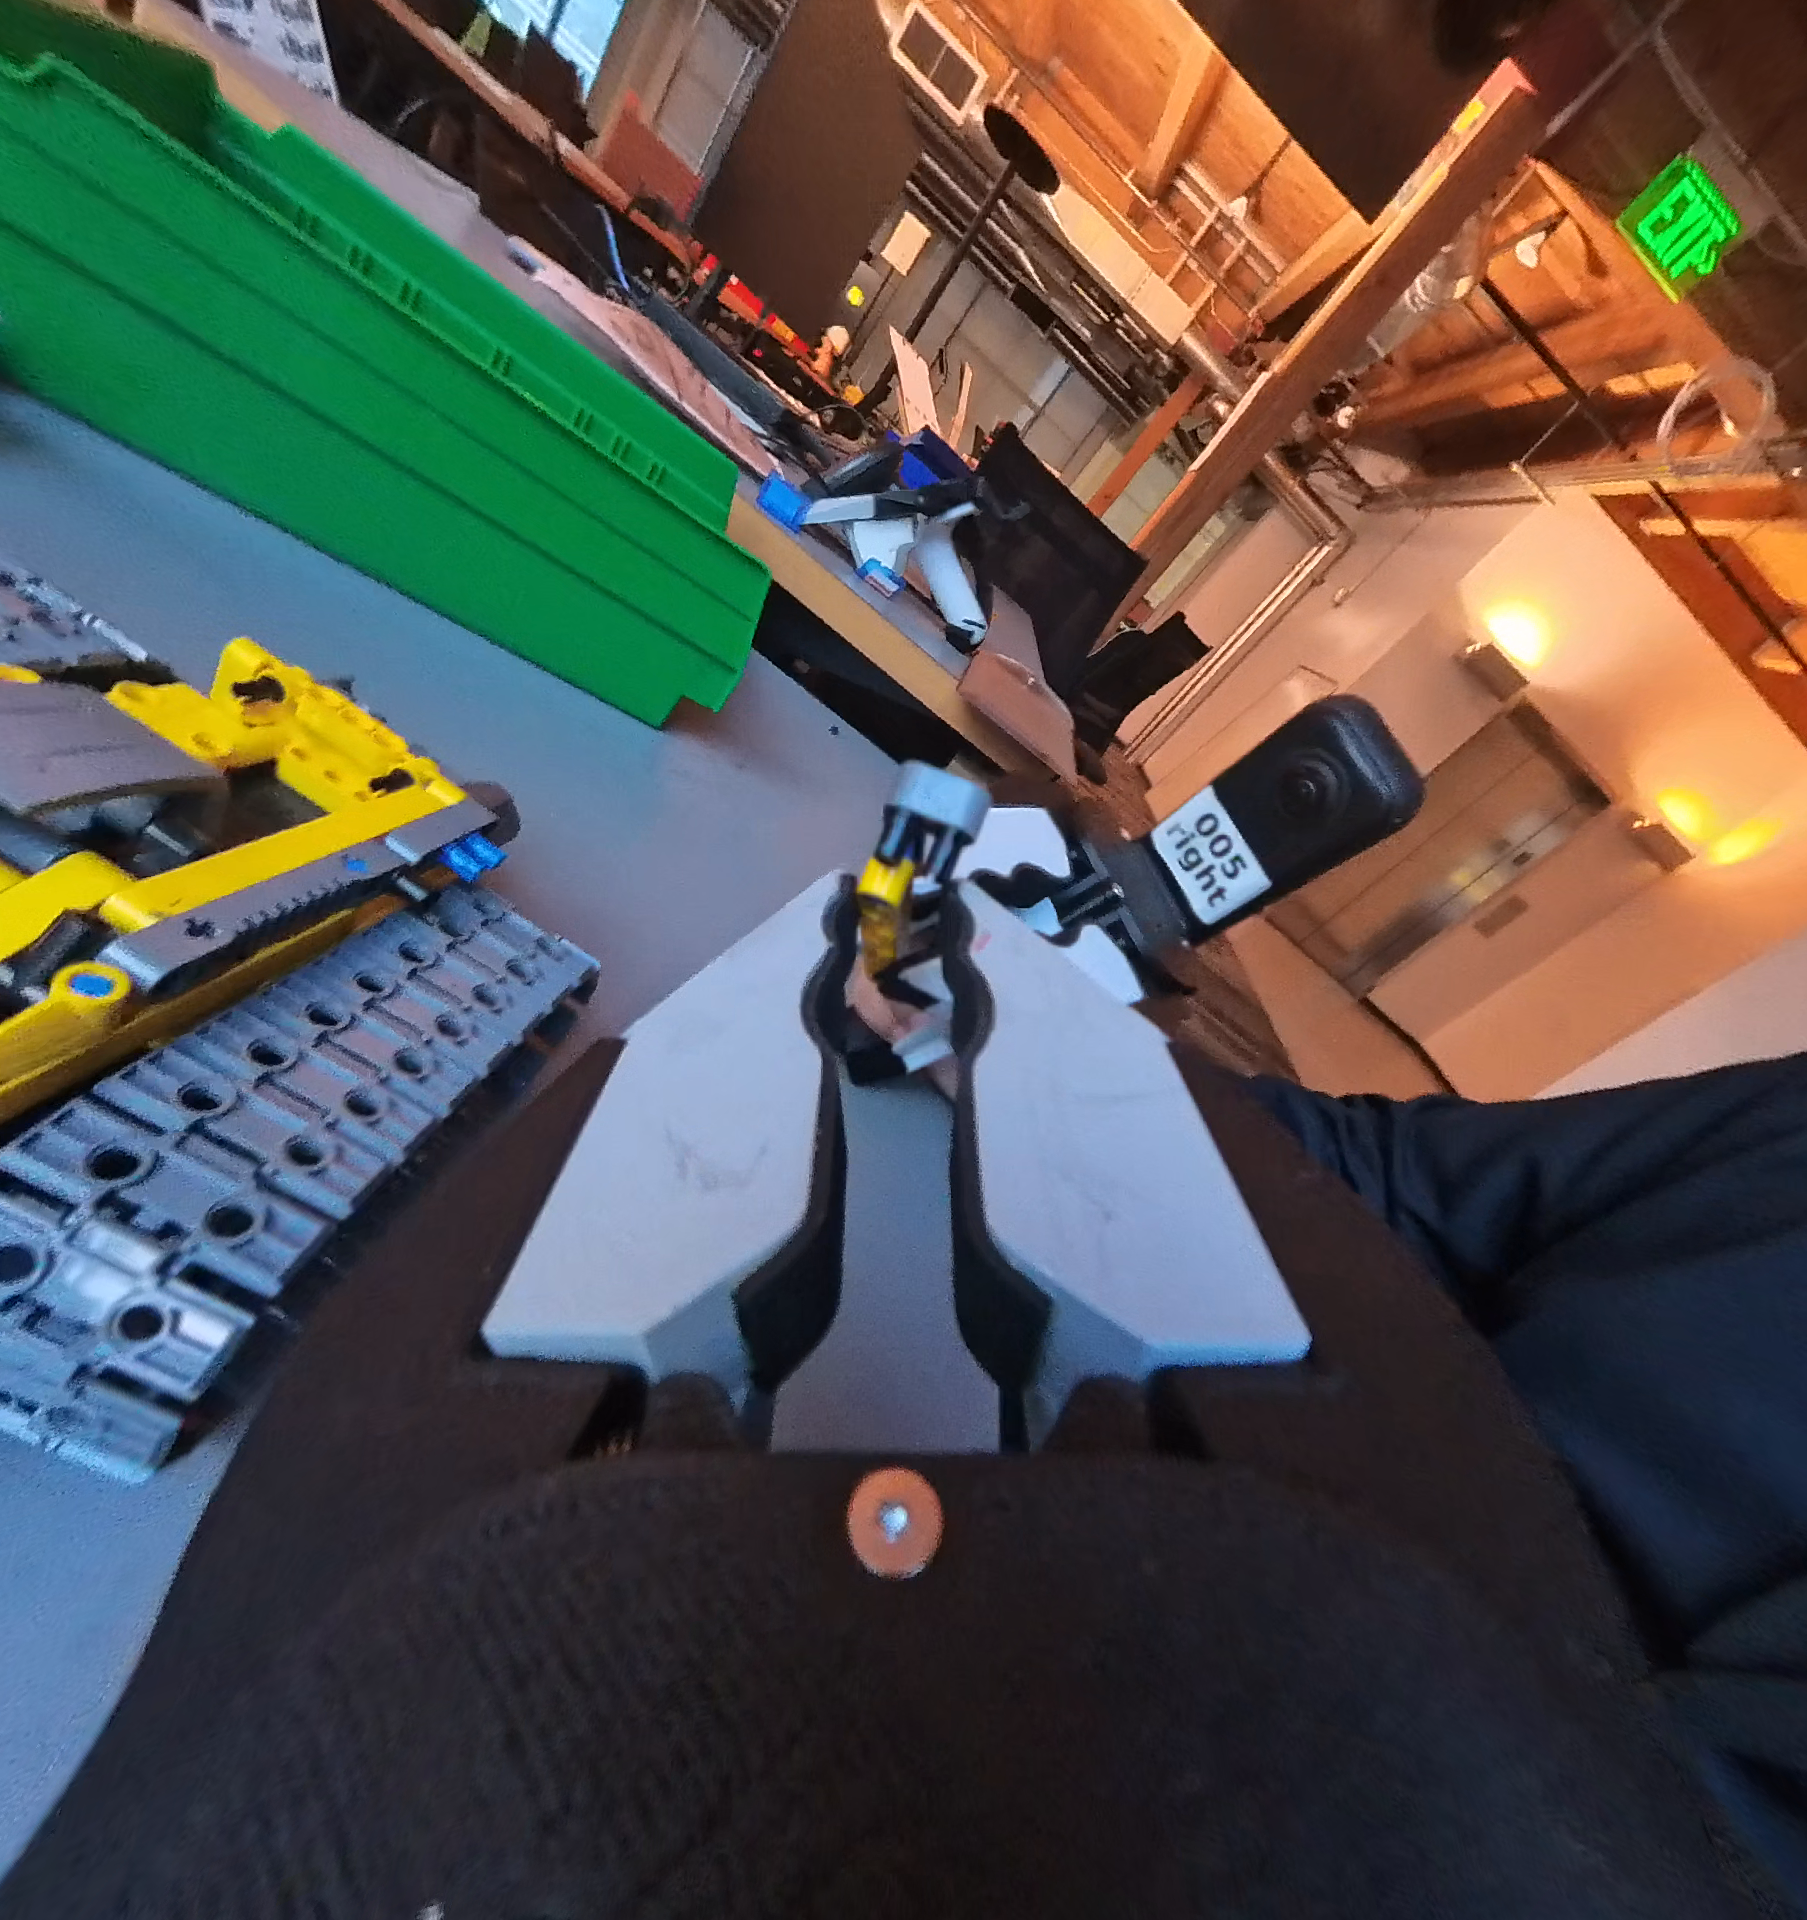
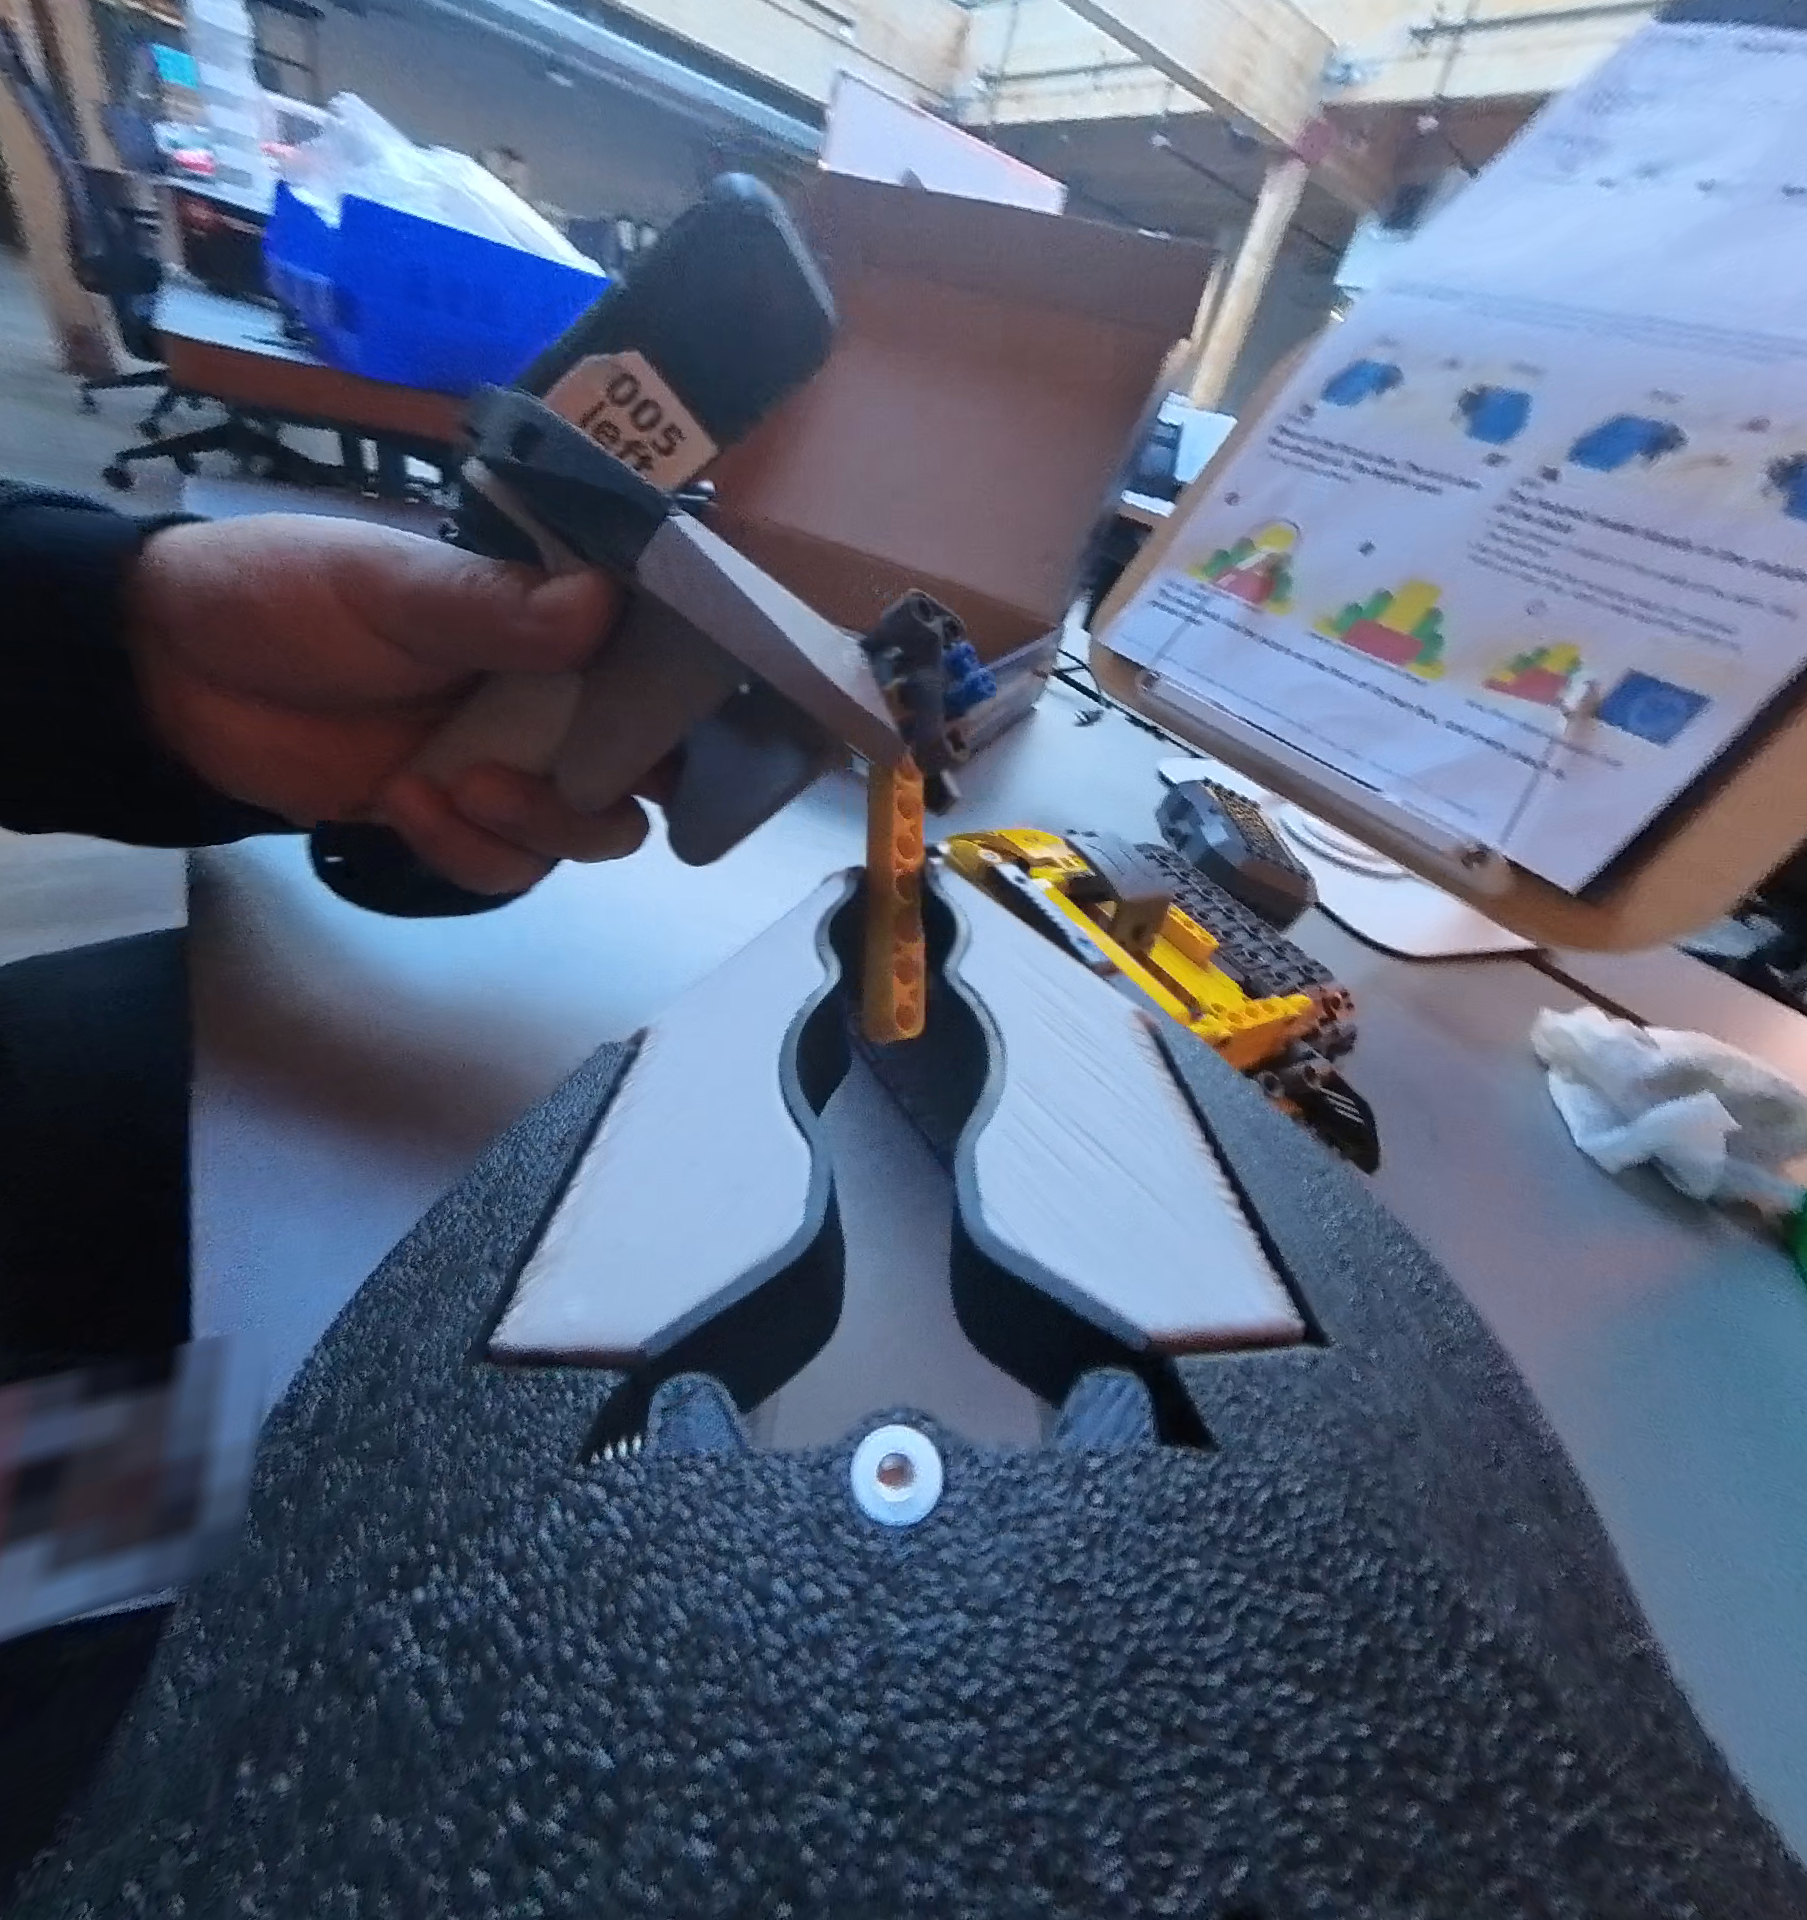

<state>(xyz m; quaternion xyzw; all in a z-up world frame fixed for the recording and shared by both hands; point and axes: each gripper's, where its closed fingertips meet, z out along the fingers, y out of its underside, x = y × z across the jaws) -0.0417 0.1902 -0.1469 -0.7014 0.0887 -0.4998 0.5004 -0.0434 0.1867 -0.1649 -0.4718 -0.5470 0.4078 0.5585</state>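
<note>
left gripper [image 1: 894,925]: pinches dark brick cluster [image 2: 920,675] | right gripper [image 2: 894,935]: pinches yellow beam [image 2: 899,914] | tracked model [image 2: 1169,935] at 2 o'clock | keep beam square to cluster, steady grips

The yellow tracked brick-built vehicle [image 1: 203,935] and green plastic bin [image 1: 338,343] run off the left edge; the propped instruction sheet [image 2: 1564,499] is blurred.

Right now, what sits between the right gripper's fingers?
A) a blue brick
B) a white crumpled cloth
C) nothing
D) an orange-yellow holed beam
D: in the right wrist view the right gripper is closed on the orange-yellow holed beam, which stands up between its fingertips, with the left gripper gripping the dark piece at its top.
</note>
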